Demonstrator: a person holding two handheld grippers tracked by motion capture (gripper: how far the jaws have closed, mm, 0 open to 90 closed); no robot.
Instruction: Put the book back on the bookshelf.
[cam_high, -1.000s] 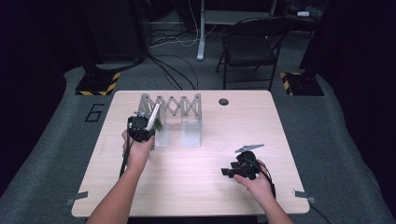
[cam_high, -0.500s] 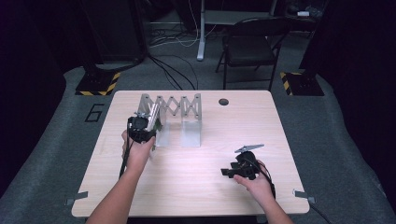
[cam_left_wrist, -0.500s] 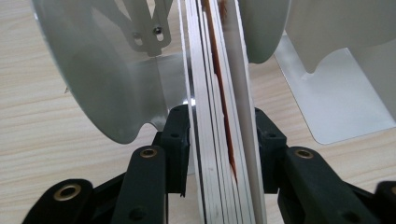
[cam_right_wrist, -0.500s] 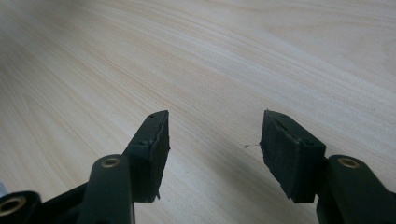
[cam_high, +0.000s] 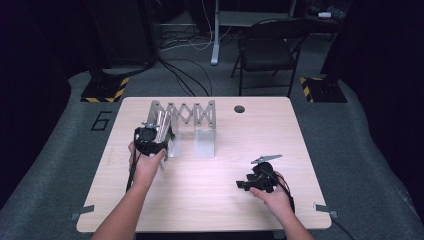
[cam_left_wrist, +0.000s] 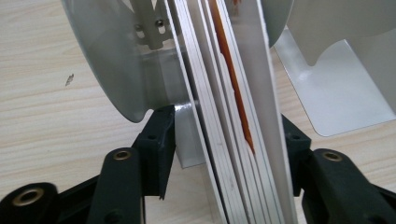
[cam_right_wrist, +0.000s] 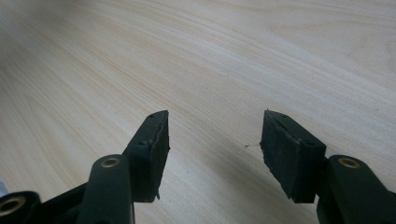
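Your left hand-held gripper (cam_left_wrist: 224, 154) has just been opening; its jaws now stand apart around one stack of thin books (cam_left_wrist: 233, 116) upright in the single metal rack (cam_high: 192, 122) on the counter (cam_high: 200, 185). Your right hand-held gripper (cam_right_wrist: 212, 149) rests well apart on bare wood, jaws apart with nothing between them.

The high view looks forward and down from above the person's side, taking in the whole table (cam_high: 210, 195), the rack (cam_high: 184, 125) on its far left part, and the floor and chair (cam_high: 267, 50) beyond. The left gripper view sits very close behind its own jaws, facing the rack's (cam_left_wrist: 116, 60) metal and the sheets (cam_left_wrist: 233, 116) leaning between them; both views share this rack. The right gripper view looks low and near along its jaws across bare tabletop (cam_right_wrist: 210, 56), a patch that the high view has at the near right
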